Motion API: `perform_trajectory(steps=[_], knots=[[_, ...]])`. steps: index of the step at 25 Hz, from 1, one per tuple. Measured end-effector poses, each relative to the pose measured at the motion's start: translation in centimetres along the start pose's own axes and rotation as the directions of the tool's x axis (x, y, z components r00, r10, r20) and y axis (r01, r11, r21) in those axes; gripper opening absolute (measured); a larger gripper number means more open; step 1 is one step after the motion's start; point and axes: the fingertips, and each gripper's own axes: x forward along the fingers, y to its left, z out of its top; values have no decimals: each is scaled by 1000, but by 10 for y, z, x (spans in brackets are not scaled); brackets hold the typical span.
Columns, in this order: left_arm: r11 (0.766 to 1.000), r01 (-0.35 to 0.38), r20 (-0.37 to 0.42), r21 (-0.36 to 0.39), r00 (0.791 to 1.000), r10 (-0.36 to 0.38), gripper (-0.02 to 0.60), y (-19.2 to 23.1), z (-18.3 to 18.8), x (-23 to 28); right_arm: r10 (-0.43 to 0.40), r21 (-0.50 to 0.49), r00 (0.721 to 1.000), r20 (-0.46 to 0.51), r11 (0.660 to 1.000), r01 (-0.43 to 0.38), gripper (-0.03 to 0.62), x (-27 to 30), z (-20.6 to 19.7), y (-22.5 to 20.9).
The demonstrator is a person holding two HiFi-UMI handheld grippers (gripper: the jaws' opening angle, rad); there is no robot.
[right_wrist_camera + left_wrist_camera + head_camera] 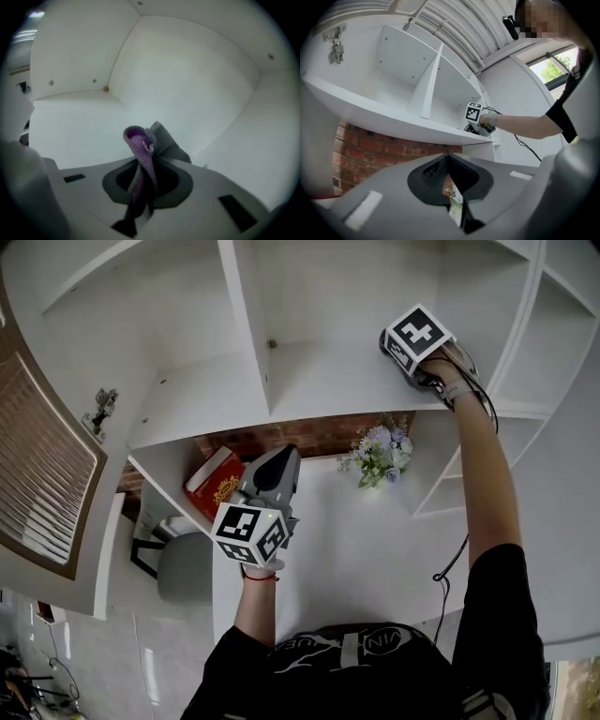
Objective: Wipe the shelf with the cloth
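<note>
Purple-grey cloth [143, 145] pinched between the jaws of the right gripper [139, 185], its folded end sticking out past the tips, inside a compartment of the white shelf [79, 126]. Jaws nearly together, clamped on the cloth. Left gripper [451, 161] held lower, in front of the shelf, well apart from the cloth. Its jaws together at the tips, nothing between them.

In the head view the right gripper [413, 351] hides the cloth [140, 150]. The left gripper [279, 460] covers the red box's [212, 484] 3 o'clock edge.
</note>
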Motion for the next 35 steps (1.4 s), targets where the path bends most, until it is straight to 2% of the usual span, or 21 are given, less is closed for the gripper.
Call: perform_trajectory(steps=[3,5,7,9,10,11,12,14,16,18,19,21,22,23,24,25,26,29,31,35], knots=[[999,35,-1,-11,999,-35,11,-12,-1,6,-51,66,996,-70,996,56,46,-7,-19,-12],[998,55,-4,-18,998,-55,11,-19,-3,9,-78,67,992,-102,994,85,46,-12,-28,-17],[997,71,-5,-24,997,-71,11,-23,-5,10,-66,53,994,-91,996,71,48,-19,-33,-16],[996,80,-7,-32,997,-80,11,-25,-6,9,29,44,999,-31,999,-27,48,-30,-35,-3],[996,82,-8,-37,997,-82,11,-25,-7,9,97,49,995,9,994,-97,69,-37,-35,6],[996,83,-9,-43,996,-84,11,-24,-8,9,157,61,986,50,985,-160,148,-46,-35,14],[995,85,-9,-49,996,-86,11,-25,-9,10,197,75,976,90,976,-204,192,-54,-34,19],[994,94,-6,-60,996,-94,11,-28,-10,11,211,97,961,178,968,-230,195,-73,-27,19],[992,105,-6,-64,994,-106,11,-32,-11,11,179,132,938,297,965,-226,195,-93,-14,11],[992,112,-10,-64,994,-113,11,-34,-12,10,84,194,908,411,965,-177,195,-109,4,-7],[992,113,-11,-64,993,-114,11,-34,-12,10,12,222,904,428,968,-118,193,-111,10,-19],[992,110,-12,-63,994,-111,11,-33,-12,7,-128,212,931,342,976,57,179,-97,8,-36],[992,106,-12,-64,994,-107,11,-31,-12,6,-175,167,951,256,977,134,150,-82,1,-40],[993,102,-11,-64,995,-103,11,-30,-11,3,-194,113,967,166,978,177,133,-65,-9,-40],[993,96,-11,-65,995,-97,11,-28,-11,1,-184,73,979,92,981,178,113,-49,-19,-35],[994,88,-11,-67,996,-89,11,-25,-11,-1,-153,61,987,52,987,150,47,-37,-25,-29],[995,79,-11,-68,997,-80,11,-23,-11,-4,-116,71,992,48,991,113,18,-30,-27,-23],[996,57,-12,-68,998,-58,11,-15,-11,-8,-4,71,995,103,997,-3,12,-28,-15,-3],[997,49,-7,-66,999,-50,11,-11,-10,-9,73,50,987,144,995,-81,12,-31,1,18],[997,42,-7,-59,999,-43,11,-9,-8,-13,136,-35,970,199,991,-131,11,-36,32,65]])
